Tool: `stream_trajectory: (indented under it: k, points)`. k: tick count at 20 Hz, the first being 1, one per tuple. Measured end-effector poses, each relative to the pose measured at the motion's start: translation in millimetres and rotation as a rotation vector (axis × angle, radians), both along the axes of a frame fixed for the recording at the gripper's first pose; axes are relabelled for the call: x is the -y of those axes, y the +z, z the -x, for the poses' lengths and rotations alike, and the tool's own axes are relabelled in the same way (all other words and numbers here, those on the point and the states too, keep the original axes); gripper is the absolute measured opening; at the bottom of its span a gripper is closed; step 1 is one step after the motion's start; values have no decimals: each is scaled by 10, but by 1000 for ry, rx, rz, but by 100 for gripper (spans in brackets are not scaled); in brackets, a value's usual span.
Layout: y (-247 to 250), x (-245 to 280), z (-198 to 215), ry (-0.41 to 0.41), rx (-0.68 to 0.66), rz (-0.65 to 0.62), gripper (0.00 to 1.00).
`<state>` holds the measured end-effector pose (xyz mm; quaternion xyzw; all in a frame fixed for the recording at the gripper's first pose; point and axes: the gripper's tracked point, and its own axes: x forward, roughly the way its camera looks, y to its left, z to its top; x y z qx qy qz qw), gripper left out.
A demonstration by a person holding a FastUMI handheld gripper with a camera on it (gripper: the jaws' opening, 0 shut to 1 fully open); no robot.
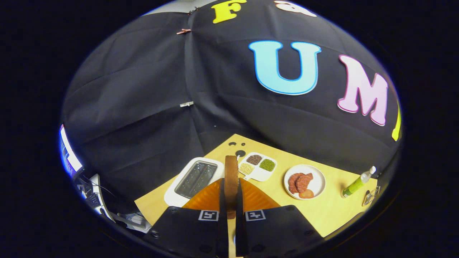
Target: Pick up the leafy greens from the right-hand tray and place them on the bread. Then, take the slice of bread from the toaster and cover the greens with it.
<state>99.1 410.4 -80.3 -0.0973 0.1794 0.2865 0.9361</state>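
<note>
Two fingers [221,200] of my gripper [231,200] pinch the bread slice [231,175] on edge, one pad on each face, and I hold it upright above the table [333,211]. The toaster [195,179] sits just past my left finger at about 11 o'clock, its slots empty, so this looks like the covering slice, lifted clear.

An orange plate [258,199] lies right under the fingers, mostly hidden by them and by the slice. I cannot tell from here whether the greens and the bottom bread lie on it; the gripper body covers that spot. That is my first risk: lowering blind, I could set the slice off-centre or shove the greens aside.

The second risk is the grip itself. The slice stands vertical and must end up flat, so I have to roll my wrist. Bread is soft; if I squeeze harder through the turn it may dent or tear, and if I ease off it may slide out early and land on edge.

A third risk is the clutter. The divided dish [259,165] sits at 1 o'clock just beyond the slice, the white plate [315,181] with meat at 2 o'clock, the bottle [358,182] farther at 3 o'clock. A wide swing of the slice could knock the dish.
</note>
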Motion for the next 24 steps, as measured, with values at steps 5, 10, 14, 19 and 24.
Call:
stream_trajectory:
  k: [5, 10, 14, 19, 24]
  points:
    - [-513, 493, 55, -34, -118, -14, 12]
    - [-1189, 901, 5, -112, -275, -101, 12]
    - [-1503, 1184, -82, -200, -388, -197, 12]
    - [-1750, 1436, -174, -252, -405, -211, 12]
    - [-1893, 1776, -211, -345, -402, -182, 22]
